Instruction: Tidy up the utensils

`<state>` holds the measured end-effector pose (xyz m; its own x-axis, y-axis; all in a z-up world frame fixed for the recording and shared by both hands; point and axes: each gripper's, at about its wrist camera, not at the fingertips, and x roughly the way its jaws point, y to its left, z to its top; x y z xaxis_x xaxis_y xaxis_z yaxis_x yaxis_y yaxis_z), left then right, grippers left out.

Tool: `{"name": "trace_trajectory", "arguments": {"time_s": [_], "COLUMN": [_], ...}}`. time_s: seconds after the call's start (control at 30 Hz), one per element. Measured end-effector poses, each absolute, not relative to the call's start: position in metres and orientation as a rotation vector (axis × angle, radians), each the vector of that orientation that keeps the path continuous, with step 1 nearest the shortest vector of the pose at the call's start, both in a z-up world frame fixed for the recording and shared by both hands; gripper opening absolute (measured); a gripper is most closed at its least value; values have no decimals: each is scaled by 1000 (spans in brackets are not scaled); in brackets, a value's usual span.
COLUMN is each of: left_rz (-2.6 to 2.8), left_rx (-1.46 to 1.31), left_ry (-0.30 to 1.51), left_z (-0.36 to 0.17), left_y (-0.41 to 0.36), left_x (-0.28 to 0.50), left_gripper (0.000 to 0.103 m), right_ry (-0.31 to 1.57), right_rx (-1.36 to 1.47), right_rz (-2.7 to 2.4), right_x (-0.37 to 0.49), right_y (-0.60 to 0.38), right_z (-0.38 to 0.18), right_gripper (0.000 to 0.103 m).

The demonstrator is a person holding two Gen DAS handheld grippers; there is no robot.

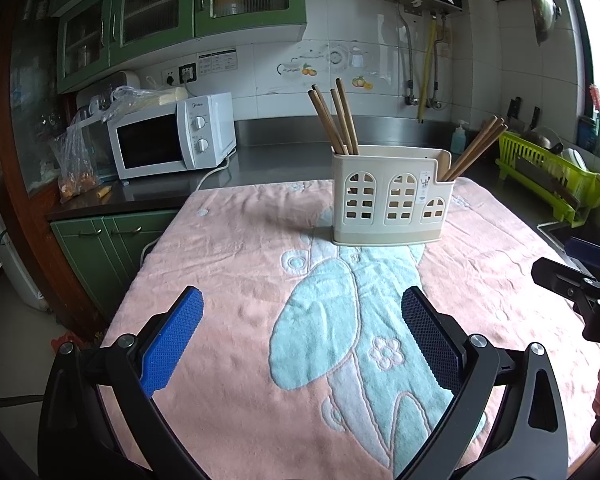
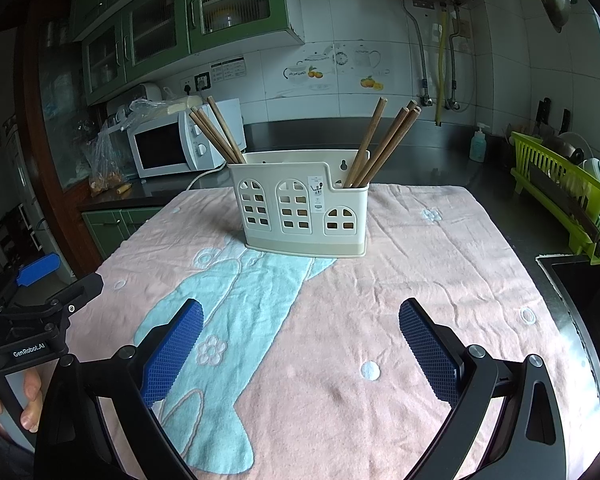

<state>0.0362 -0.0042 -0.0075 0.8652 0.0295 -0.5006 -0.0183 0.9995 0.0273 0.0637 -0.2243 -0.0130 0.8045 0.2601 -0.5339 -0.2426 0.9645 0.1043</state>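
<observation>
A cream plastic utensil holder [image 1: 392,196] [image 2: 302,208] with arched cut-outs stands upright on a pink and blue towel [image 1: 228,280] [image 2: 420,264]. Several wooden chopsticks [image 1: 336,120] [image 2: 216,132] lean in its left compartment and several more chopsticks [image 1: 476,148] [image 2: 384,144] in its right compartment. My left gripper [image 1: 302,308] is open and empty, low over the towel, well short of the holder. My right gripper [image 2: 300,320] is open and empty, also over the towel. Each gripper shows at the edge of the other's view, the right one [image 1: 580,280] and the left one [image 2: 36,300].
A white microwave [image 1: 172,140] [image 2: 172,144] sits on the dark counter at back left beside a plastic bag [image 1: 76,160]. A green dish rack [image 1: 552,172] [image 2: 568,188] and a soap bottle [image 2: 478,146] stand at right. A sink edge [image 2: 560,276] lies right of the towel.
</observation>
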Motion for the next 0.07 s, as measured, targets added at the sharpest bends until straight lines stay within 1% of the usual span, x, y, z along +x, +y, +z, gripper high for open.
{"name": "trace_trajectory", "arguments": {"time_s": [0.07], "left_rz": [25], "left_rx": [23], "left_ry": [526], "left_z": [-8], "left_y": [-4], "left_x": [36], "left_gripper": [98], "right_ry": [577], "right_rx": [32], "right_rz": [269], "right_x": [64], "right_y": [-224], "right_z": [-13], "right_gripper": [95]}}
